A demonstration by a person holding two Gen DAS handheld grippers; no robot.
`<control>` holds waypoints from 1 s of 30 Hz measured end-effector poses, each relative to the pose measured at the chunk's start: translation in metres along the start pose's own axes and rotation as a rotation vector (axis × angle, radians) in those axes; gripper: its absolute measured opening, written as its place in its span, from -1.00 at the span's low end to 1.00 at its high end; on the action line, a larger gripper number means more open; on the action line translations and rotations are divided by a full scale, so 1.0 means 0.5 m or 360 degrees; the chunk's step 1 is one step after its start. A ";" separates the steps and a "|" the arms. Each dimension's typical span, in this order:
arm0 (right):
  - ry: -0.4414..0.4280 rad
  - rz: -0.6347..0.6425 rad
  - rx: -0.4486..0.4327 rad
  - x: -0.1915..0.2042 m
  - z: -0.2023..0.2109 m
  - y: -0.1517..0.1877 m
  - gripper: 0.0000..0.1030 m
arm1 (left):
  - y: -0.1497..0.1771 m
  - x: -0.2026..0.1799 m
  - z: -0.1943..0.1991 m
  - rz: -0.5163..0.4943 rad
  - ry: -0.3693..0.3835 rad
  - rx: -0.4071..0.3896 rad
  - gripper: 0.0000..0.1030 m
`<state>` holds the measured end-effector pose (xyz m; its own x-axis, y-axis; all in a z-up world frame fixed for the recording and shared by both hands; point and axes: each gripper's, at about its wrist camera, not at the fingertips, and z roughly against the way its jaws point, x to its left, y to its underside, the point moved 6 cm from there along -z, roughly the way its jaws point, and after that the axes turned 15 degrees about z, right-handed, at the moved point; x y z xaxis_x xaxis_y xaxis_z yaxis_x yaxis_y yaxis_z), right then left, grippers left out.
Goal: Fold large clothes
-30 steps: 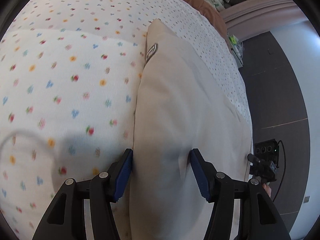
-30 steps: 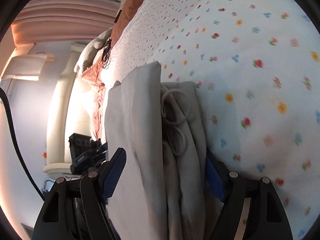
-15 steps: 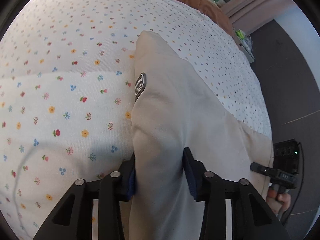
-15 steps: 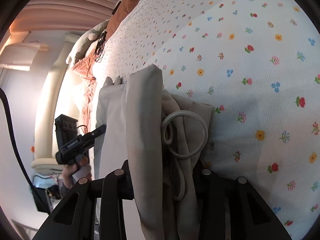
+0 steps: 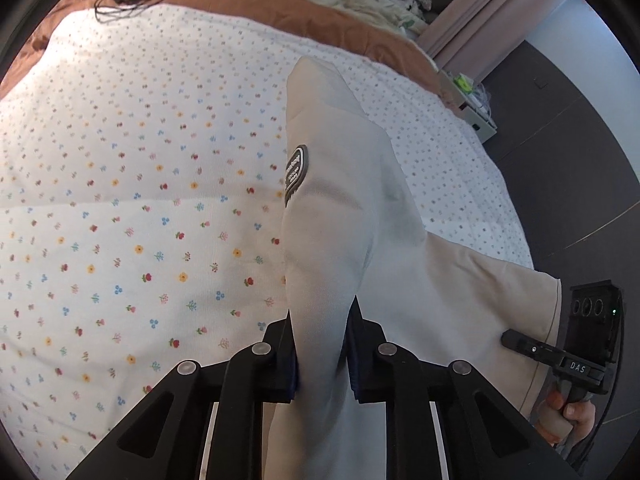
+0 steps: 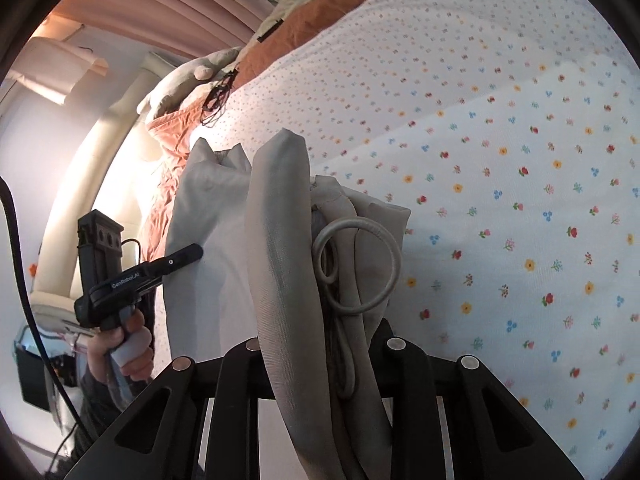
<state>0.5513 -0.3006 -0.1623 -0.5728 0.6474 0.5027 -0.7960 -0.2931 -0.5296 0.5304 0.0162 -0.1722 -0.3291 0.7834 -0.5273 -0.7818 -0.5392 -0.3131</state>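
The bed, covered in a white sheet dotted with small flowers, filled most of both views, with a brown blanket across its far end. On it, and partly raised off it, was the beige garment, which ran forward from both grippers toward the far end of the bed; its long axis pointed away from the jaws, while its near edge stretched sideways between the two hands. The left gripper had just been closing and pinched a bunched fold of that edge. The right gripper had likewise just been closing and squeezed a thicker bundle of cloth. Each gripper held its own end, so neither looked nearer, and the next move probably depended on carrying that shared edge forward along the cloth's length. The fabric looked soft, plain and creased. A dark oval patch sat on one fold, and a looped drawstring hung by the right-hand bundle.
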 end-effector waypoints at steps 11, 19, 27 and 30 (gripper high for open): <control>0.0132 0.0112 -0.0177 0.116 0.102 0.007 -0.55 | 0.043 -0.052 0.165 -0.0057 0.0130 -0.0173 -0.65; 0.0174 0.0210 -0.0319 0.208 0.191 0.025 -0.57 | 0.077 -0.088 0.274 -0.0064 0.0228 -0.0291 -0.67; 0.0201 0.0282 -0.0436 0.276 0.291 0.056 -0.59 | 0.134 -0.137 0.376 -0.0069 0.0337 -0.0384 -0.68; 0.0224 0.0317 -0.0477 0.294 0.326 0.064 -0.59 | 0.147 -0.161 0.403 -0.0086 0.0371 -0.0409 -0.69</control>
<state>0.4096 -0.3297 0.0060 -0.6616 0.6947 0.2824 -0.5675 -0.2177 -0.7940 0.3927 -0.0245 0.0064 -0.1381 0.7372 -0.6614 -0.6264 -0.5823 -0.5183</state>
